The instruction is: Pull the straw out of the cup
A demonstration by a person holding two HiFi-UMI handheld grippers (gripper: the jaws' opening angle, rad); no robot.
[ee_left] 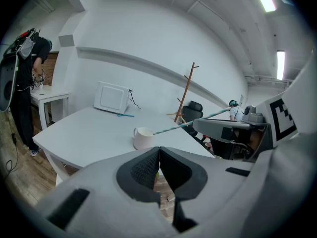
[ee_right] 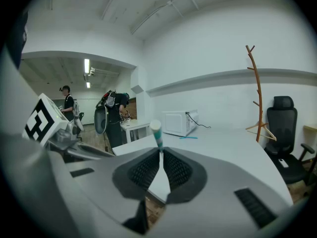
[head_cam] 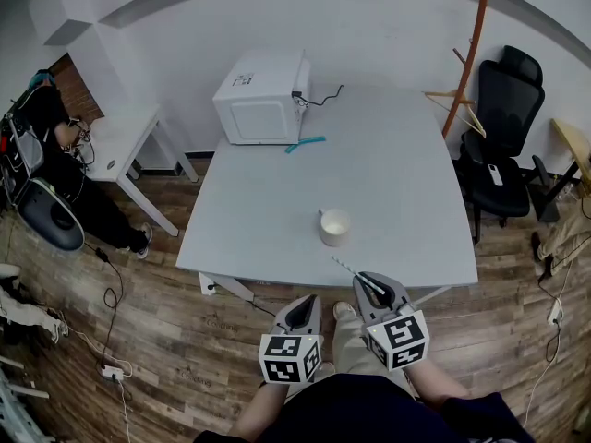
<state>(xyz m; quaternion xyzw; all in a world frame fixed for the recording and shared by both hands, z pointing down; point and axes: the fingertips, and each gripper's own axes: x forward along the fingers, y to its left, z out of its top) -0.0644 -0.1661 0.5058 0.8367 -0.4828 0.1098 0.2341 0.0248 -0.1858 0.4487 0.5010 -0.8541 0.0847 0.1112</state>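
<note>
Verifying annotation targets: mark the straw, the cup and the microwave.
straw (head_cam: 347,268), head view, middle of the exposed shaft.
cup (head_cam: 333,237), head view, front outer wall.
microwave (head_cam: 263,79), head view, top panel.

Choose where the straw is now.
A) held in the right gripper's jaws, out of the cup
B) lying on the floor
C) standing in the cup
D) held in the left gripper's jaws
A: the right gripper view shows the straw pinched between the jaws of the right gripper, and the head view shows it clear of the cup.
</note>
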